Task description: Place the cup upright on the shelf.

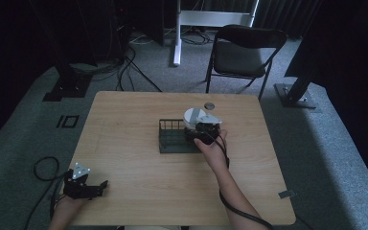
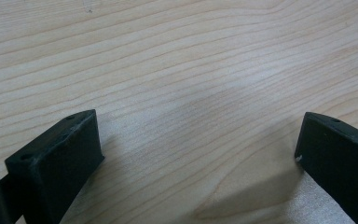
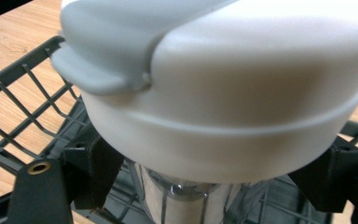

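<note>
Right gripper view: right gripper (image 3: 205,186) clamps bottle (image 3: 223,93); left gripper (image 2: 196,158) wide.

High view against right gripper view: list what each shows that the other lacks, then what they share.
High view alone: the left gripper at the table's near left edge, a folding chair, a small round disc beyond the basket.
Right gripper view alone: the container's clear body under its lid, between the jaws.
Both: the white lidded container, the dark wire basket, the wooden table.
</note>
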`<state>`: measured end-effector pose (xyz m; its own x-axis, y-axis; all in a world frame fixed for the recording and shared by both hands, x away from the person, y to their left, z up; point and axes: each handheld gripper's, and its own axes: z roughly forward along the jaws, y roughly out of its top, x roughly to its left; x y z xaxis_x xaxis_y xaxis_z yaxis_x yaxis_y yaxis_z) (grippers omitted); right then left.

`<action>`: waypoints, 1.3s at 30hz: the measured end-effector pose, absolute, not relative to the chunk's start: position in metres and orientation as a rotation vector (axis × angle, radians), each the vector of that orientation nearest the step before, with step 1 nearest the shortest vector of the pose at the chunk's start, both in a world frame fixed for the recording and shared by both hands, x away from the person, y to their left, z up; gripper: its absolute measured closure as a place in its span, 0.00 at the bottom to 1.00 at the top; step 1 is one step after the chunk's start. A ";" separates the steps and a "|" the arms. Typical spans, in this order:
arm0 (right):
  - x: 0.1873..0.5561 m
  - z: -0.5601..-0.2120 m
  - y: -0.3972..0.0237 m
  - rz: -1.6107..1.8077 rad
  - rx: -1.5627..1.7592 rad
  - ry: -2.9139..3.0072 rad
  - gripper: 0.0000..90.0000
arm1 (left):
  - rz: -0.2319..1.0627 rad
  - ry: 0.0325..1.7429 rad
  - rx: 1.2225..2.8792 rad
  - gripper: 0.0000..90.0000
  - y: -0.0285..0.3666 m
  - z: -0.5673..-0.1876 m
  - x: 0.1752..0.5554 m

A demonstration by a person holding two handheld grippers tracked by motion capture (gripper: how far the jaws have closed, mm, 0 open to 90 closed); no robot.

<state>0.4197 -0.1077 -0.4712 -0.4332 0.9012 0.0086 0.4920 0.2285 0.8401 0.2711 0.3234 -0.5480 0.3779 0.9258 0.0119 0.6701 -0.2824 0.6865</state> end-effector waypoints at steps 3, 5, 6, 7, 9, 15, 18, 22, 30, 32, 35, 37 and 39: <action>0.420 -0.472 -0.107 1.093 1.281 2.033 0.21 | 0.558 1.368 2.048 0.01 0.323 -0.548 0.271; 0.421 -0.471 -0.106 1.084 1.281 2.042 0.21 | 0.558 1.368 2.048 0.01 0.323 -0.548 0.271; 0.420 -0.471 -0.106 1.080 1.279 2.046 0.21 | 0.558 1.368 2.047 0.01 0.323 -0.548 0.271; 0.420 -0.471 -0.107 1.077 1.279 2.049 0.21 | 0.558 1.368 2.047 0.01 0.323 -0.548 0.271; 0.419 -0.471 -0.107 1.079 1.278 2.051 0.21 | 0.558 1.369 2.047 0.01 0.323 -0.548 0.271; 0.417 -0.473 -0.110 1.087 1.280 2.049 0.21 | 0.558 1.368 2.048 0.01 0.323 -0.548 0.271; 0.416 -0.473 -0.111 1.094 1.288 2.047 0.20 | 0.558 1.368 2.047 0.01 0.323 -0.548 0.271; 0.413 -0.475 -0.112 1.109 1.298 2.035 0.20 | 0.558 1.368 2.048 0.01 0.323 -0.548 0.271; 0.412 -0.477 -0.115 1.141 1.294 2.017 0.20 | 0.558 1.368 2.047 0.01 0.323 -0.548 0.271; 0.412 -0.477 -0.115 1.147 1.301 2.017 0.20 | 0.558 1.369 2.048 0.01 0.323 -0.548 0.271; 0.412 -0.478 -0.116 1.154 1.299 2.015 0.20 | 0.558 1.368 2.048 0.01 0.323 -0.548 0.271; 0.412 -0.478 -0.116 1.156 1.296 2.015 0.20 | 0.558 1.369 2.047 0.01 0.323 -0.548 0.271; 0.412 -0.478 -0.116 1.155 1.291 2.016 0.20 | 0.558 1.368 2.048 0.01 0.323 -0.548 0.271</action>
